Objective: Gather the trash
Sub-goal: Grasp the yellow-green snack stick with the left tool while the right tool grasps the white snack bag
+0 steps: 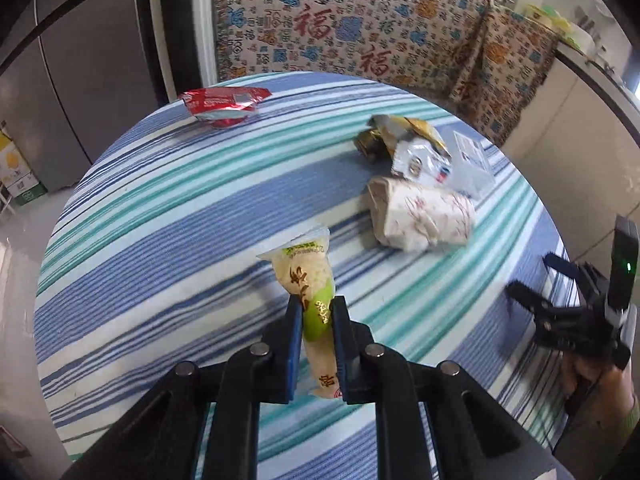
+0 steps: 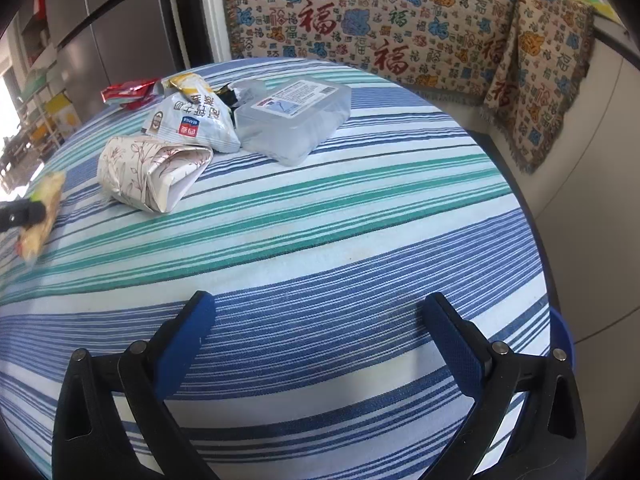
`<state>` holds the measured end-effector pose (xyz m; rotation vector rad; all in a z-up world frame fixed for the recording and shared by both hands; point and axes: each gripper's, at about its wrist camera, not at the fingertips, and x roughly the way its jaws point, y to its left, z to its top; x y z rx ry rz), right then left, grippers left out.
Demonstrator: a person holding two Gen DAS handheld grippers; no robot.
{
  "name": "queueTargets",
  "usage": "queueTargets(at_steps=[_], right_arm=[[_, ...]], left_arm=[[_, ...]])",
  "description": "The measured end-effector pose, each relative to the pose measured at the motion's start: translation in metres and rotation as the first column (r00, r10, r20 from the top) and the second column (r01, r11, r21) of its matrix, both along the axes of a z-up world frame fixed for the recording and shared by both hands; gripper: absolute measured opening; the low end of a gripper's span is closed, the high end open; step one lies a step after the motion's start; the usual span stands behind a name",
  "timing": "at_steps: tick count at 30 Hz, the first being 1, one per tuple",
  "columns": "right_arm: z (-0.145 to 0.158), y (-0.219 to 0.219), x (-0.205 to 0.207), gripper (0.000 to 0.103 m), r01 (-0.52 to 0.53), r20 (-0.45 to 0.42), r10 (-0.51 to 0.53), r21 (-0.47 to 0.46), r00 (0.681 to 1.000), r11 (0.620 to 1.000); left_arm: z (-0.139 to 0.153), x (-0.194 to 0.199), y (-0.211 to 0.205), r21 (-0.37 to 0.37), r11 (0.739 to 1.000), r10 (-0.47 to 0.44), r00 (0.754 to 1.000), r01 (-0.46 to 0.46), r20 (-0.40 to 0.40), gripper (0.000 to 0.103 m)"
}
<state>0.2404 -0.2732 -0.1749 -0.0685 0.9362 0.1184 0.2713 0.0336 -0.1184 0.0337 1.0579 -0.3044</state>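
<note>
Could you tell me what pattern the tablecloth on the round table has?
The tablecloth has blue, teal and white stripes, clearest in the right wrist view.

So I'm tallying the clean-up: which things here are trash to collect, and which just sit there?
Trash:
- green-and-white wrapper, clamped in the left tool
- red wrapper
- blue-and-white snack bag
- floral paper wrapper
- clear plastic pack

Just there:
- striped tablecloth
- patterned throw

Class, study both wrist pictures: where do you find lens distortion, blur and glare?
Left wrist view: the striped tablecloth bulges into a dome; the right gripper is blurred. Right wrist view: daylight blows out the left edge; the green-and-white snack wrapper in the left gripper is soft.
</note>
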Motion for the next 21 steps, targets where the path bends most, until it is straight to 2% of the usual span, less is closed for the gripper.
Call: queueTargets(at_steps=[3, 5, 6, 8, 13, 19, 21], right_arm=[[0.0, 0.0, 0.0, 0.103, 0.0, 0.0, 0.0, 0.0, 1.0, 1.0], [0.0, 0.0, 0.0, 0.103, -0.001, 0.001, 0.001, 0.001, 1.0, 1.0], [0.0, 0.0, 0.0, 0.103, -0.001, 0.001, 0.001, 0.001, 1.0, 1.0], [0.0, 0.0, 0.0, 0.103, -0.001, 0.001, 0.001, 0.002, 1.0, 1.0], [0.0, 0.0, 0.0, 0.103, -0.002, 0.002, 0.002, 0.009, 1.0, 1.0], [0.0, 0.0, 0.001, 0.103, -0.002, 0.003, 0.002, 0.009, 1.0, 1.0], [0.0, 0.0, 0.0, 0.103, -0.005, 0.004, 0.005, 0.009, 1.0, 1.0]], left_arm=[[-0.008, -0.012, -0.009, -0.001, 1.0, -0.003, 1.0, 0.003, 0.004, 0.022], [-0.013, -0.017, -0.014, -0.005, 1.0, 0.008, 1.0, -0.008, 0.026, 0.052], [-0.016, -0.018, -0.016, -0.01, 1.0, 0.013, 0.999, -0.013, 0.034, 0.057], [-0.022, -0.019, -0.022, -0.003, 1.0, 0.019, 0.999, -0.019, 0.041, 0.059], [-0.033, -0.016, -0.023, 0.091, 0.994, 0.057, 0.994, -0.065, 0.089, 0.062], [-0.036, -0.014, -0.013, 0.088, 0.993, 0.072, 0.99, -0.083, 0.123, 0.064], [-0.037, -0.014, -0.01, 0.09, 0.992, 0.071, 0.988, -0.084, 0.135, 0.069]])
